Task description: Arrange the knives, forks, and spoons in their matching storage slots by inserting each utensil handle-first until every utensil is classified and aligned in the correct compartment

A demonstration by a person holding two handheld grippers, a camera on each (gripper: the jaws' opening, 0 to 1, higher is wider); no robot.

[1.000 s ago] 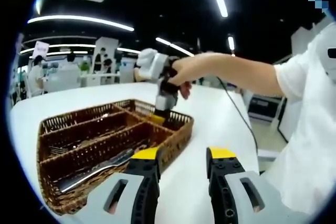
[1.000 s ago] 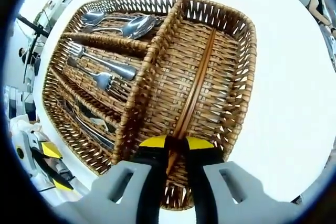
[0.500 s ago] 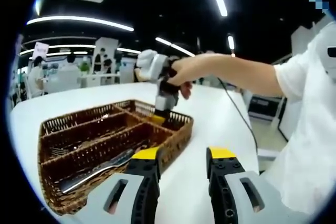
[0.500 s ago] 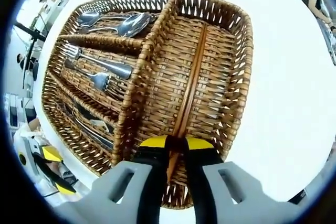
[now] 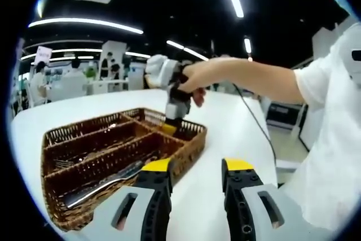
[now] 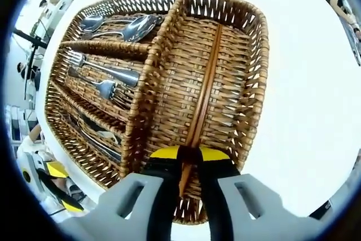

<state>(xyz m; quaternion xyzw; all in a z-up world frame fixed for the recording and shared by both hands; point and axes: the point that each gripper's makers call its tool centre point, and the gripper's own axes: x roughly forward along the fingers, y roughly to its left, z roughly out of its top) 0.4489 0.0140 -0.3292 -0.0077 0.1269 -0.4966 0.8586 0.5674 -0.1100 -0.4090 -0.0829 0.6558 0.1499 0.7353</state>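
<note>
Right gripper view puts your right gripper point(image 6: 189, 156) closest, its yellow-tipped jaws pressed together on a thin brown stick point(image 6: 202, 97) that lies lengthwise along the floor of the wicker tray's point(image 6: 256, 77) wide end compartment; what the stick is, I cannot tell. Beyond the divider, on the tray's slotted side, the slots look filled: knives point(image 6: 96, 136) in the slot nearest the tray's outer long rim, forks point(image 6: 104, 77) in the middle one, spoons point(image 6: 121, 25) in the far one. I would judge the sorting done or nearly so, with only the stick in the wide compartment left to settle. In the left gripper view, your left gripper point(image 5: 194, 170) hangs spread and empty just beside the tray's near corner, over the white table point(image 5: 237, 125), with no loose utensil showing on the table beside the tray.
</note>
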